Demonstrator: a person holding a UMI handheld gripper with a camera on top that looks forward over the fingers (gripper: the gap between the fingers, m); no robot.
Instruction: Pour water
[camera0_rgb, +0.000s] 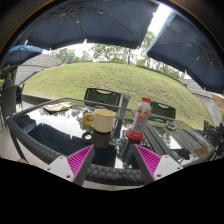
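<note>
A cream mug (101, 121) with its handle to the left stands on a dark glass table (55, 130), just ahead of the fingers. To its right stands a clear bottle (139, 118) with a red cap and red label base. My gripper (113, 160) is open and empty, its pink pads (80, 160) wide apart, short of both objects. The mug sits roughly between the lines of the two fingers, the bottle nearer the right one.
A flat item (57, 107) lies on the table at the far left. Chairs (103, 97) stand behind the table. Dark parasols (95, 20) hang overhead. A grass lawn (110, 75) and trees lie beyond.
</note>
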